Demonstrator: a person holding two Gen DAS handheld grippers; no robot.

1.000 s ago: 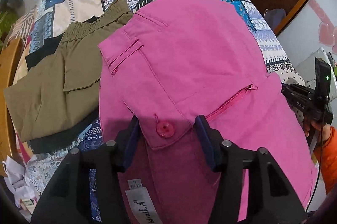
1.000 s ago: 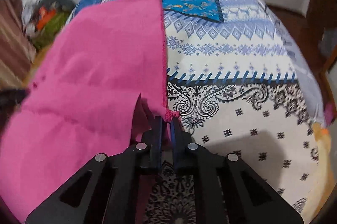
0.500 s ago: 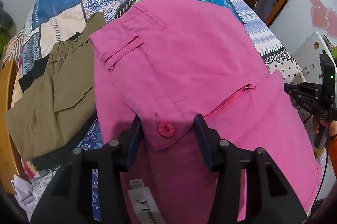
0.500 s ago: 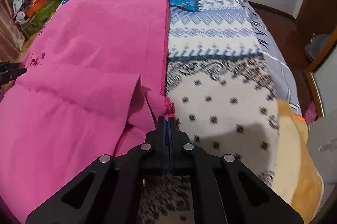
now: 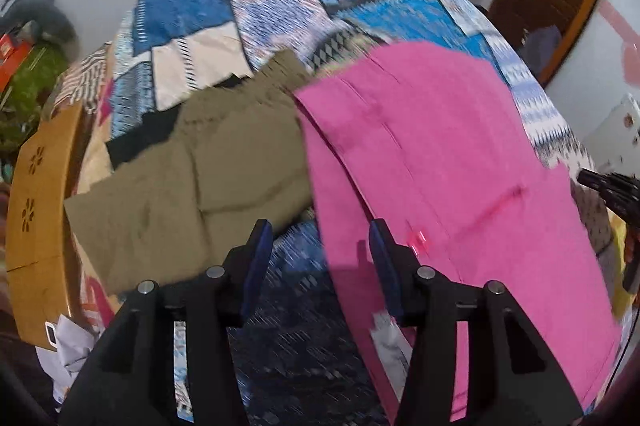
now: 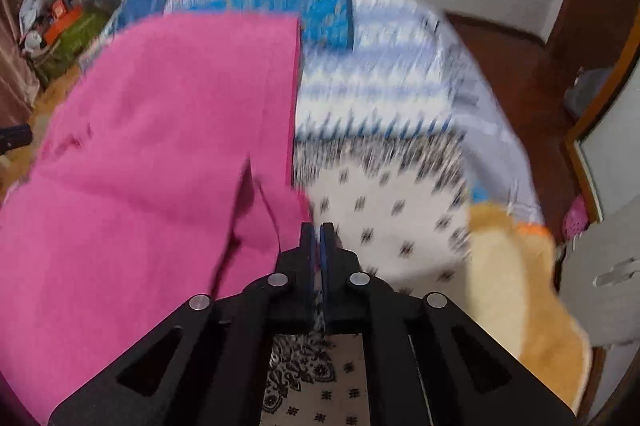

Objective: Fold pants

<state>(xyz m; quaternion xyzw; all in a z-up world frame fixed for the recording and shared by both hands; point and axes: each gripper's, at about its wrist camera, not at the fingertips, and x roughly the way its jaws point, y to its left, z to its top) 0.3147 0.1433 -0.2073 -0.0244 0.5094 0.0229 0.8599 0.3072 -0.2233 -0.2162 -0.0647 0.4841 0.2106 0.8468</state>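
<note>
The pink pants (image 5: 440,165) lie spread on the patterned bedspread (image 5: 200,5), waist towards my left gripper (image 5: 320,250). That gripper is open, with only bedspread showing between its blue pads. Its right finger (image 5: 380,258) overlaps the pants' waist edge, and the button sits just right of it. In the right wrist view the pants (image 6: 160,145) fill the left half. My right gripper (image 6: 317,230) is shut on their hem corner, and the cloth creases up towards the pads. Both views are motion-blurred.
Folded olive shorts (image 5: 200,185) lie left of the pants, over a black garment (image 5: 140,137). A wooden bed frame (image 5: 36,226) runs along the left edge, with papers (image 5: 68,346) below it. A tan blanket (image 6: 520,266) lies at the bed's right side. Clutter (image 6: 68,21) sits at the far wall.
The left gripper has slid left and up: the buttoned waist flap that lay between its fingers now lies to their right. The right gripper has risen, still shut on the hem corner.
</note>
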